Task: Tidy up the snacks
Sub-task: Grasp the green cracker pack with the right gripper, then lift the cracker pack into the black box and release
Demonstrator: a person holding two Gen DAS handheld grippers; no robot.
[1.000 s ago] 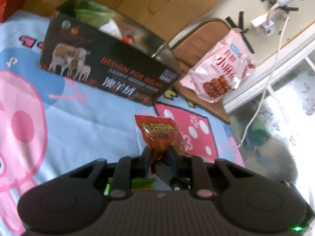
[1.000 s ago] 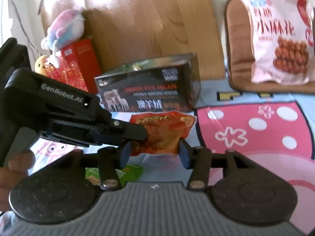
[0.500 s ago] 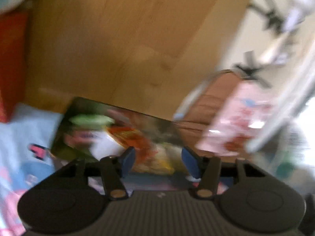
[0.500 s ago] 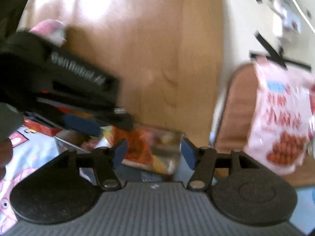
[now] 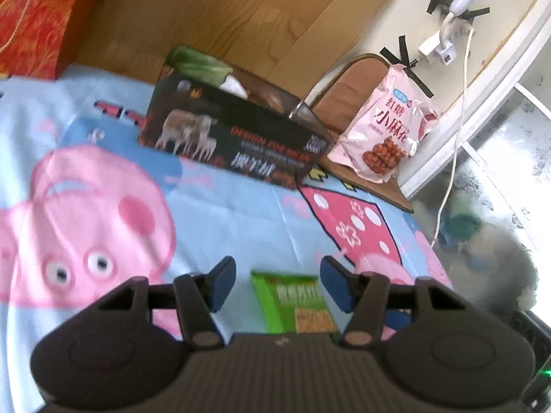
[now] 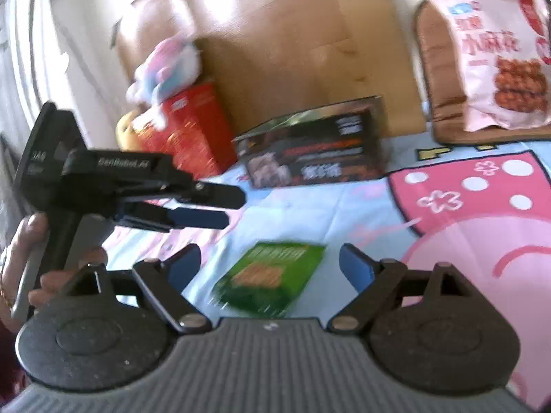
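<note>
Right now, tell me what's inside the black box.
The black box shows a green packet and something white poking above its rim; its walls hide anything deeper.

A light-blue cartoon-pig play mat (image 5: 224,213) with pink patches covers the near floor; past its far edge lies bare wooden floor (image 5: 241,17). On the mat, nearest, a flat green snack packet (image 5: 292,304) lies by itself. Farther back an open black cardboard box (image 5: 234,141) printed with sheep sits near the mat's far edge. To its left stands a red patterned box (image 6: 193,127). To the right, a brown seat cushion (image 5: 358,103) lies on the floor, carrying a pink snack bag (image 5: 382,130).
</note>
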